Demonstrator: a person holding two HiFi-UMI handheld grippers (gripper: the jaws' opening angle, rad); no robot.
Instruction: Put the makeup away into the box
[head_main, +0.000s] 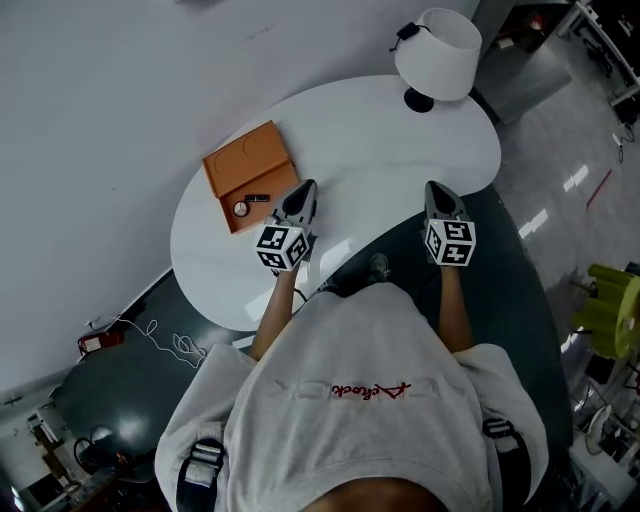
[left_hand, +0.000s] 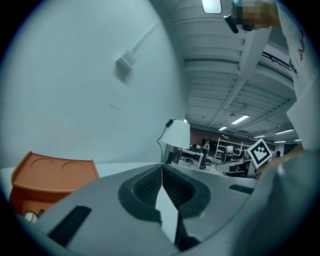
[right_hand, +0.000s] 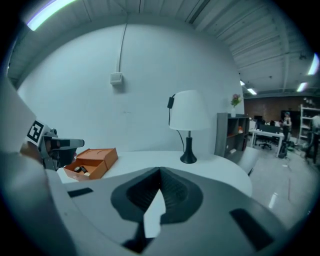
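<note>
Two ribbed claws, left claw (head_main: 303, 190) and right claw (head_main: 437, 188), hang closed and empty over the glossy table (head_main: 390, 135).

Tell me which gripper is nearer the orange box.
Left. The left gripper is just beside the orange box; the right gripper is farther off, beyond the left one.
</note>
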